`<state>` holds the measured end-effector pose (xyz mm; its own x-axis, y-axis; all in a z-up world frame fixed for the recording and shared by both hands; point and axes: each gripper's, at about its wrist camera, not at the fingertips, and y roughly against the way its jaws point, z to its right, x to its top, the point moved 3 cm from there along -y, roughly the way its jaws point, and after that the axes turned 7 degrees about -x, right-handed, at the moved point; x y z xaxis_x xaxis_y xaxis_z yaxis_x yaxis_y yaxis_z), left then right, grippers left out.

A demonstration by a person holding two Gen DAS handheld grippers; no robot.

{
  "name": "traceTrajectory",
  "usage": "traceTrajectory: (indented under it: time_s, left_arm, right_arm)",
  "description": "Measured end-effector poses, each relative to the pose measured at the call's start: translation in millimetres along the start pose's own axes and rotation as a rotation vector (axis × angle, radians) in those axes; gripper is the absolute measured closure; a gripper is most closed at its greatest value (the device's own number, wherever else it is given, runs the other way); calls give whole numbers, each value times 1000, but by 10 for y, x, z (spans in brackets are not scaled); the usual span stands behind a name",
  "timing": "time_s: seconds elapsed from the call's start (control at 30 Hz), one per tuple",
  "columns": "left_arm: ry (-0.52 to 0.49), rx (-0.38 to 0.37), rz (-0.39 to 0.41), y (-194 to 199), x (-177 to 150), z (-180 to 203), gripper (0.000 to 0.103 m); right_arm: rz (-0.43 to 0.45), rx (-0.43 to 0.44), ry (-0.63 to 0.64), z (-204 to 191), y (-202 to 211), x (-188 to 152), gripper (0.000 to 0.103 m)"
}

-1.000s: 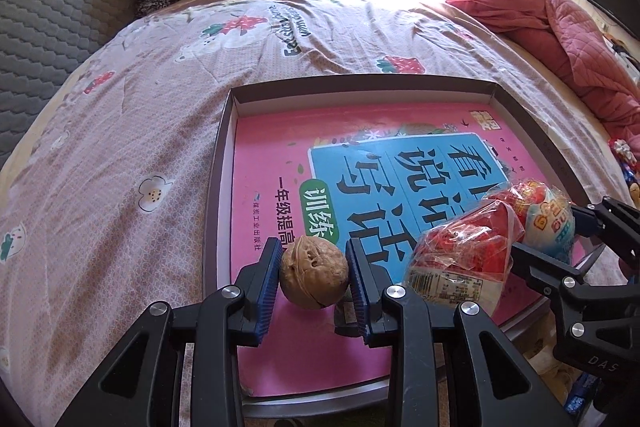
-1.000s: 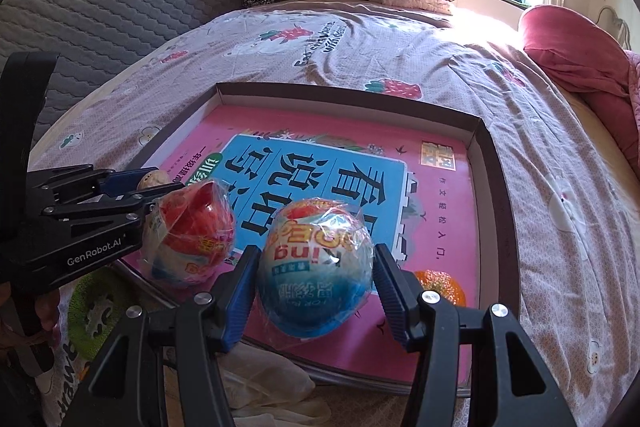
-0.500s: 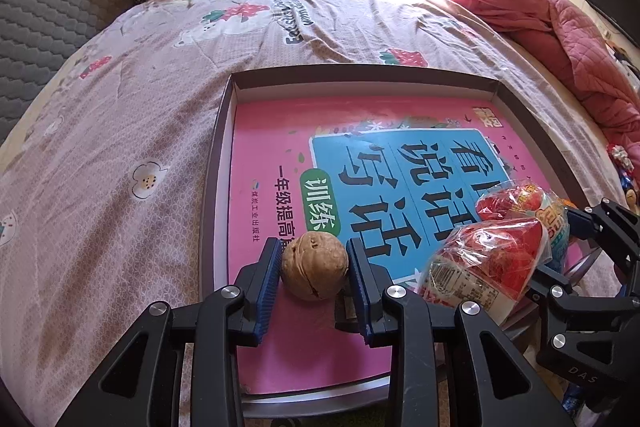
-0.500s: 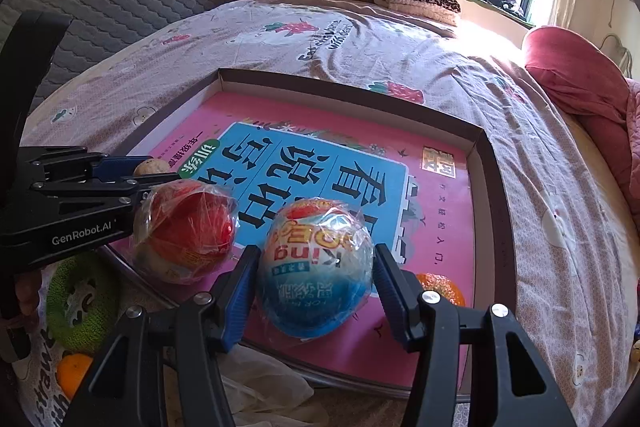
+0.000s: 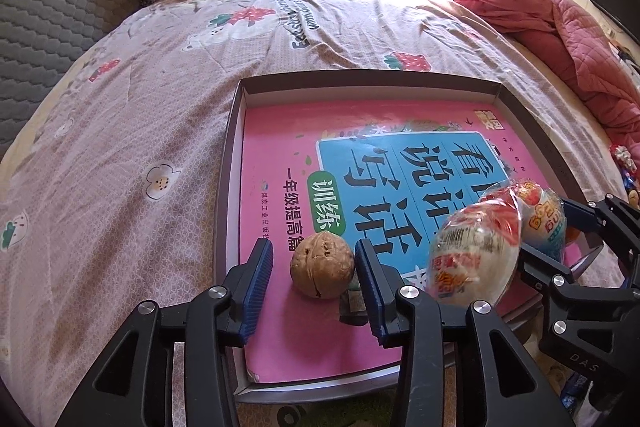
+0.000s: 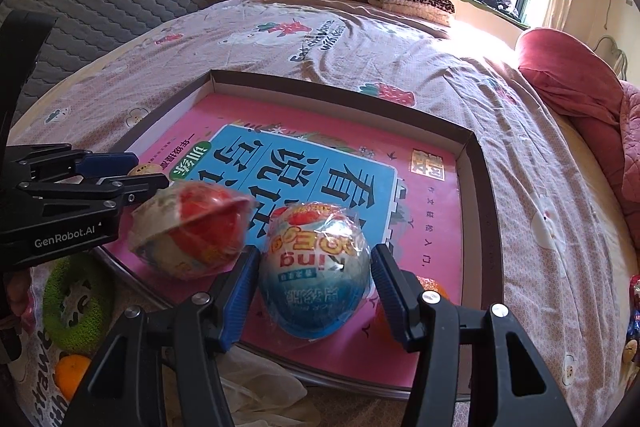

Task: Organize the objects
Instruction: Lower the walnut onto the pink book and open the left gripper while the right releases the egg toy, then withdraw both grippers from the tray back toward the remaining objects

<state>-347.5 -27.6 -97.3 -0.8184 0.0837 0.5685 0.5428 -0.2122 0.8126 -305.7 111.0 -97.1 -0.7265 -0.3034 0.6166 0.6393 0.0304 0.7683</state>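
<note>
bedspread (image 5: 160, 107) holds tray (image 5: 230, 187); red egg (image 5: 472, 259) crowds walnut (image 5: 322, 265)

- Between the jaws of the left gripper (image 5: 314, 279) we are seeing a walnut (image 5: 322, 264), its shell rough and matt.
- Between the right gripper (image 6: 316, 285) jaws we are seeing a blue egg (image 6: 316, 277) in glossy, crinkled plastic wrap.
- Beneath both, we are seeing a book (image 5: 340, 163) with a smooth paper cover.
- Beyond the jaws, we are seeing a matt cloth bedsheet (image 5: 132, 115).
</note>
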Motion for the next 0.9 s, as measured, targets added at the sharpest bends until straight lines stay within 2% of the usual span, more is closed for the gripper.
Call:
traceTrajectory:
  time_s: [0.1, 0.17, 0.47, 0.57, 0.9]
  left_arm:
    - [-8, 4, 9, 65, 8, 28, 57]
    - [-3, -3, 19, 116, 14, 35, 47]
    - [19, -10, 58, 354, 40, 39, 43]
    - [25, -17, 69, 427, 28, 55, 37]
    - [31, -43, 93, 637, 11, 139, 30]
  right_arm:
    - [2, -1, -4, 15, 22, 10, 46]
    - [3, -5, -9, 32, 33, 20, 46]
    - [14, -3, -30, 83, 106, 56, 46]
    - [23, -4, -39, 97, 142, 70, 46]
    - [52, 13, -70, 143, 294, 122, 46]
